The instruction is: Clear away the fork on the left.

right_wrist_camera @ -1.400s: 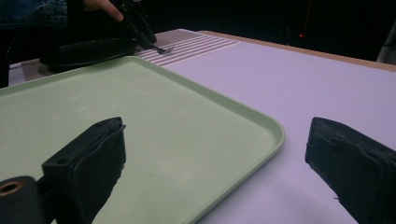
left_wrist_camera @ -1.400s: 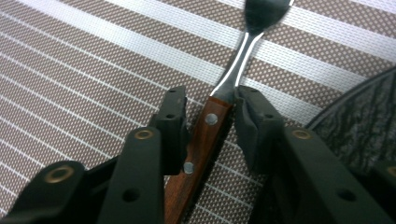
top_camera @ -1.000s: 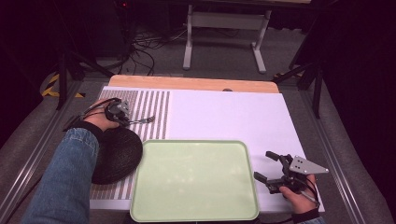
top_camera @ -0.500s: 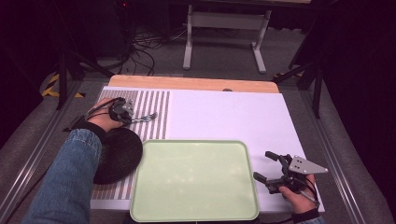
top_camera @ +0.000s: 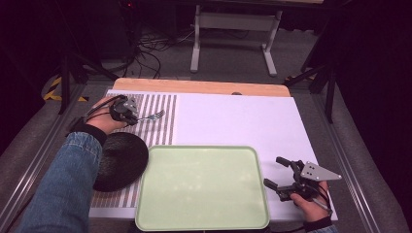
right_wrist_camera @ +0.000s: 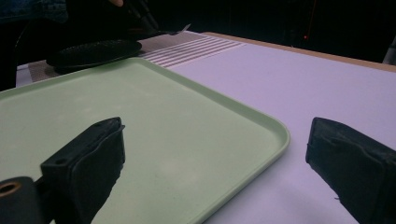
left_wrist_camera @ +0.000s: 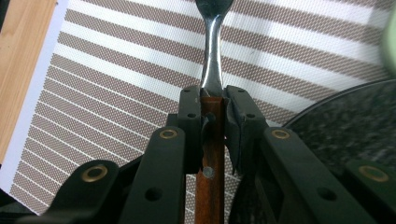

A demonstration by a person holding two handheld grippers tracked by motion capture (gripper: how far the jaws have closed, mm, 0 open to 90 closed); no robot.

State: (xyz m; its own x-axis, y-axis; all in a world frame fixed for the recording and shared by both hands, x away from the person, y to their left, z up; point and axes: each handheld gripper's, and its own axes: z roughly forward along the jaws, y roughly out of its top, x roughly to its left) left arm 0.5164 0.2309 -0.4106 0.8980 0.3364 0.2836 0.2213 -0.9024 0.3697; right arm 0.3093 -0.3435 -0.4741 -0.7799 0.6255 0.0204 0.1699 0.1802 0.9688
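Left gripper (top_camera: pixel 130 116) clamps the fork (top_camera: pixel 151 116) by its wooden handle over the striped mat (top_camera: pixel 160 131); it looks lifted clear, hard to tell. Keep it level toward the tray (top_camera: pixel 204 187). Right gripper (top_camera: pixel 281 179) waits open beside the tray.

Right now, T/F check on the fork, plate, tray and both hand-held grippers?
1. The left hand-held gripper is shut on the fork. True.
2. The fork lies on the tray. False: it is held over the striped mat.
3. The right hand-held gripper is open with nothing between its jaws. True.
4. The black plate sits in the tray. False: it is on the mat, left of the tray.
5. The tray holds food. False: it is bare.
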